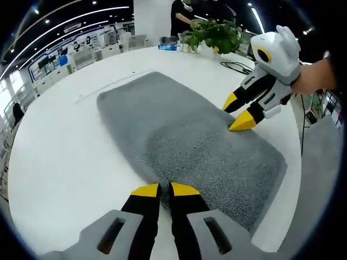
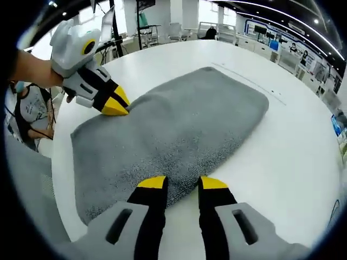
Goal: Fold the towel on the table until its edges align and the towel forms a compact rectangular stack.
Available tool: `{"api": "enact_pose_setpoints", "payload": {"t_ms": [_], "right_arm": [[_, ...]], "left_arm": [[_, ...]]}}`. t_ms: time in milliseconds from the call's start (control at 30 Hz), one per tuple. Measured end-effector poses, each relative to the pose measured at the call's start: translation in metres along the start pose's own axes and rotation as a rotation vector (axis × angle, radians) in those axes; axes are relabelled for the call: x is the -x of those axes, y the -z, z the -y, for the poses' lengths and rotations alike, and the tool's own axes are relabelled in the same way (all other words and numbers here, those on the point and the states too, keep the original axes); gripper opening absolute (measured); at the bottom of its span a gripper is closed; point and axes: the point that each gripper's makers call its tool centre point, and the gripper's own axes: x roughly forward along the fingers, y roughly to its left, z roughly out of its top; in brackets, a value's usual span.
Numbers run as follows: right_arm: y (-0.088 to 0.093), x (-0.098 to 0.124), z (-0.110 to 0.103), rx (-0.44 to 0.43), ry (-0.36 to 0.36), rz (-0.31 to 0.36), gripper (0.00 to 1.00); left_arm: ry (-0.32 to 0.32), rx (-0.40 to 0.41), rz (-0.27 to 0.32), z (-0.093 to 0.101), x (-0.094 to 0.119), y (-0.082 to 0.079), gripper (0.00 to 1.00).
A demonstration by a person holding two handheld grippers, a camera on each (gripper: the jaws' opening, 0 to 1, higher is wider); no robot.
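Towel (image 1: 190,143): grey, lying flat on the white table (image 1: 65,157), apparently doubled, with an upper layer ending in a soft ridge across the middle; the table shows bare on all sides of it, widest on the far side in both views

Table edge: curved, close to the towel's corner nearest the person; a grey floor strip lies beyond it

Left gripper (image 1: 165,189): yellow tips just at the towel's near long edge, jaws narrowly apart, nothing between them; in the right gripper view it (image 2: 115,104) sits at the towel's opposite edge, tips nearly together on the cloth, and whether they pinch it cannot be told

Right gripper (image 2: 181,182): jaws apart over the towel's near edge, holding nothing; in the left gripper view it (image 1: 241,112) has its tips spread, the lower touching the cloth

Potted plant (image 1: 212,33): at the table's far rim, with a black cable (image 1: 237,66) nearby

Writing: wall signs are too blurred to read

Person: a hand (image 1: 314,76) holds the right gripper, cut off by the rim
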Motion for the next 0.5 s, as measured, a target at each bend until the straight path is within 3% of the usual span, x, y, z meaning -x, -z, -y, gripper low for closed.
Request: {"api": "enact_pose_setpoints", "payload": {"t_ms": [500], "right_arm": [[0.024, 0.017, 0.021, 0.030, -0.033, -0.008, 0.21]], "left_arm": [[-0.009, 0.041, -0.005, 0.031, -0.012, -0.013, 0.07]]}}
